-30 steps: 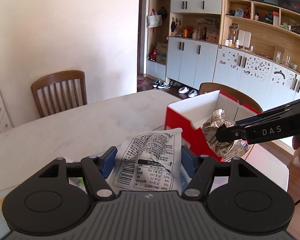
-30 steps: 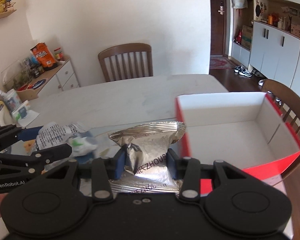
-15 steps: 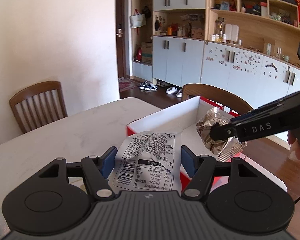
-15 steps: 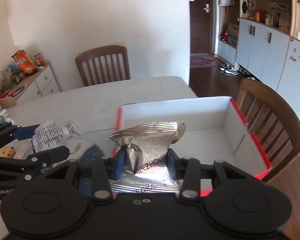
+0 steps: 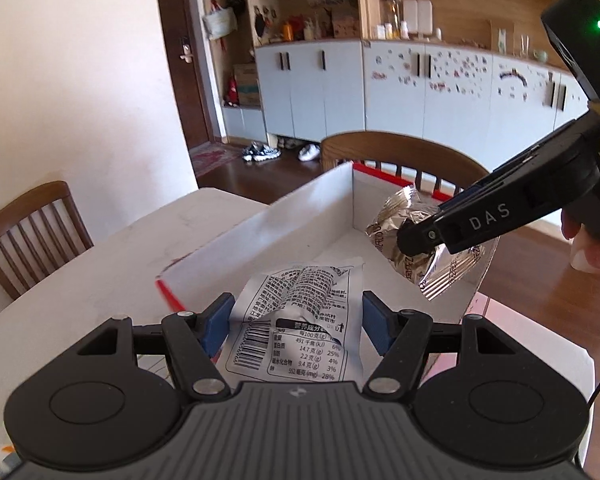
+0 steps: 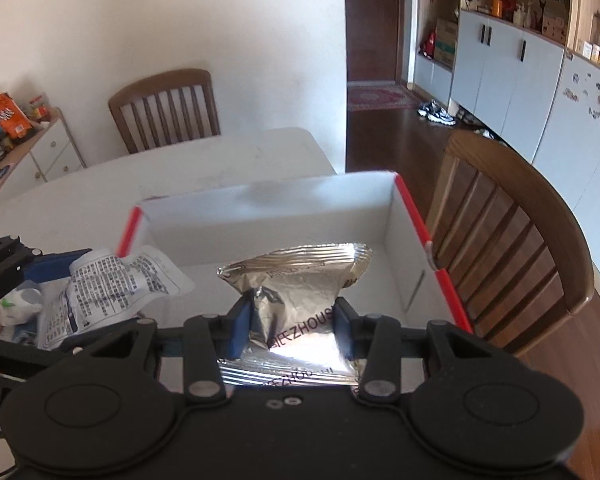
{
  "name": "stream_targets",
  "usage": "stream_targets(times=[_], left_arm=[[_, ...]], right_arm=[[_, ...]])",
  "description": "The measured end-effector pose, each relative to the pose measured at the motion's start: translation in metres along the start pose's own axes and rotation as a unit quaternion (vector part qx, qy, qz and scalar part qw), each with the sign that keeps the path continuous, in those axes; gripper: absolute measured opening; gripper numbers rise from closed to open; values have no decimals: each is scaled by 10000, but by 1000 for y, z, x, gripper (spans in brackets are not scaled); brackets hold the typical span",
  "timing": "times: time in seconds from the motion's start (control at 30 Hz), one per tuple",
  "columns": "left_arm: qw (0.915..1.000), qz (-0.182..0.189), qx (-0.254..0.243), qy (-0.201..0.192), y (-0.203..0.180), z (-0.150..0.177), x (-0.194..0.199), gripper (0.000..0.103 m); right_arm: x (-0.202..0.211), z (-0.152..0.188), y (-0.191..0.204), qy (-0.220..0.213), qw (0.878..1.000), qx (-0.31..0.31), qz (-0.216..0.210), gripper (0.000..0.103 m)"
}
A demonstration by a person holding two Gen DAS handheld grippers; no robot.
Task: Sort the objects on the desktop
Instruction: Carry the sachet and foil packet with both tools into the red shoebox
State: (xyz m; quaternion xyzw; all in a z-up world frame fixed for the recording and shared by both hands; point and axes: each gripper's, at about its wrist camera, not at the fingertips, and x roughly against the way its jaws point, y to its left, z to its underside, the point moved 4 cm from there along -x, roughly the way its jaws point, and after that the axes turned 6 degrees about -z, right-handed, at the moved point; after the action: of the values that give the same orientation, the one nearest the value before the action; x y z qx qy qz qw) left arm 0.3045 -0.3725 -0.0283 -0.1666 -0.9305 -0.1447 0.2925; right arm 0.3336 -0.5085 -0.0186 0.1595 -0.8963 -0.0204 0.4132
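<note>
My left gripper is shut on a white snack packet with black print and holds it over the near edge of the red box with white inside. My right gripper is shut on a silver foil packet and holds it above the open box. In the left wrist view the right gripper holds the foil packet over the box's right side. In the right wrist view the white packet and the left gripper's blue fingers sit at the box's left edge.
The box stands on a pale table. Wooden chairs stand at the far side and right of the box. A side cabinet with snacks is at the left; cupboards line the back wall.
Both grippers have moved with their packets from beside the box to over its open inside. The grips have not changed.
</note>
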Motion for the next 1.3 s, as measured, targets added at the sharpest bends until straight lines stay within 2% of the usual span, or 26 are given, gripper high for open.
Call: stream_targets(times=[0.37,0.63,1.0,1.2,1.3], left_arm=[[9984,151,-299,450,-18,-8,-51,67],[9932,259,-484,1023,-22,-12,-85,67],[9780,330,-1027,1784,-36,-4,-109,67],[9654,460,-1067,2334,-38,1,-119,68],[9609,483,-1164,2464,-39,2,-121,69]], right_arm=[[-40,8,-17,422,9989,124,148,42],[-71,6,-28,764,9963,306,231,42],[-94,15,-33,1208,9919,333,225,42],[-100,19,-35,1324,9905,319,191,42],[-103,17,-34,1430,9891,285,218,42]])
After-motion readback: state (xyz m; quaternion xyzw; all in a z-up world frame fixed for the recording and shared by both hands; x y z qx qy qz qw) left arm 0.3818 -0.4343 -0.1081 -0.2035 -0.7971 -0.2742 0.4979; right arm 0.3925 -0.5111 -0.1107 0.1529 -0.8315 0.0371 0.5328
